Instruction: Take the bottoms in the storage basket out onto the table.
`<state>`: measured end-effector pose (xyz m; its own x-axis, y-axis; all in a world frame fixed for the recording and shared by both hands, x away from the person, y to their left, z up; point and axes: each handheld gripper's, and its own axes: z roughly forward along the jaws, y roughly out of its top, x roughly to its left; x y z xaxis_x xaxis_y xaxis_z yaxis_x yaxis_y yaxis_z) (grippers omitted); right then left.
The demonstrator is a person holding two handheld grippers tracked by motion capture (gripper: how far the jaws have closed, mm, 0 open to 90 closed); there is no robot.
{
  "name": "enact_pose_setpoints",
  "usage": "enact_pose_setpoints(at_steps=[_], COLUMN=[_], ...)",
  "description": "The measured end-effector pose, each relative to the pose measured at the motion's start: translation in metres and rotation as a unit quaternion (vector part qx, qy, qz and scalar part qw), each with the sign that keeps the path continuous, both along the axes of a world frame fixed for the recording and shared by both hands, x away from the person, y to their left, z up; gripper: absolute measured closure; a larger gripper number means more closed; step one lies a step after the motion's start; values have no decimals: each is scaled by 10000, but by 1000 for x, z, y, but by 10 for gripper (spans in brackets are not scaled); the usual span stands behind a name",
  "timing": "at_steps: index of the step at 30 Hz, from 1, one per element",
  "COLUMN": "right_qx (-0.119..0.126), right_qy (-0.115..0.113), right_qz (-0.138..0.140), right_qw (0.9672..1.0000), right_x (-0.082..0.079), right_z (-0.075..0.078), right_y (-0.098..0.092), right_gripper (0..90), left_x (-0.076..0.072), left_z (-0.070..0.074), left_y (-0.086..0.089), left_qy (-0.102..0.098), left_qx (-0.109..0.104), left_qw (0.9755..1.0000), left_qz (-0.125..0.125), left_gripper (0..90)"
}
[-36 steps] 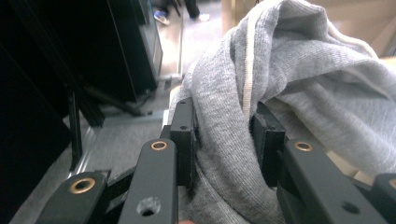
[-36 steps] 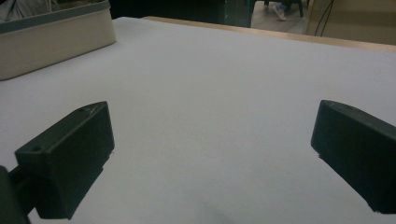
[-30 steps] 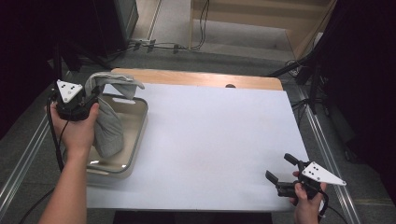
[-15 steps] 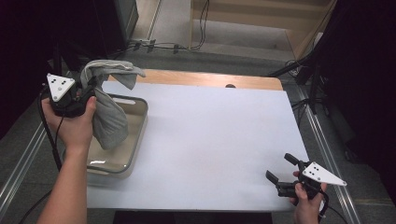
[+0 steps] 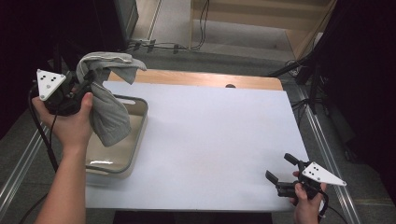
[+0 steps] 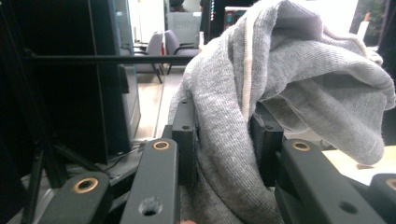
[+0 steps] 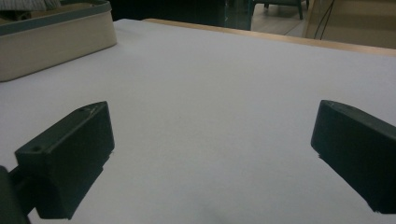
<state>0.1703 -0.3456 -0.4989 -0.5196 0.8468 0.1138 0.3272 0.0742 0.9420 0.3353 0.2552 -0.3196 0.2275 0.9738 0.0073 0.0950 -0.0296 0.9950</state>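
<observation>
The grey knit cloth (image 5: pixel 108 100) is pinched between the jaws of the left gripper (image 5: pixel 88 80); in the left gripper view the fabric (image 6: pixel 280 93) fills the gap between both black pads and is pressed by them. One part of the cloth drapes over the top of the gripper, away from the hand; the larger part hangs below the jaws. A pale seam line runs down the fabric just above the jaws. The hanging end sits over the beige tray (image 5: pixel 135 140), which lies directly beneath the left gripper at the edge of the white table surface (image 5: pixel 210 140).

The right gripper (image 5: pixel 280 170) is well apart from the cloth, low over the near corner of the table. Its jaws are spread wide with nothing between them.
</observation>
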Motion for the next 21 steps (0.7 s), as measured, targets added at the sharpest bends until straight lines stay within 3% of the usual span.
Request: enact_pose_setpoints(at_steps=[13,21], right_qx=[11,-5], right_qy=[2,-24], right_qz=[-12,2], right_qw=[10000,10000], right_x=[0,0], right_z=[0,0], right_y=[0,0], right_gripper=[0,0], left_x=[-14,-18], left_z=[25,29], left_y=[-21,-40], left_qy=[-243,-218], left_qx=[-137,-179], left_qw=[9988,9969], left_qz=[-412,-734], left_gripper=[688,688])
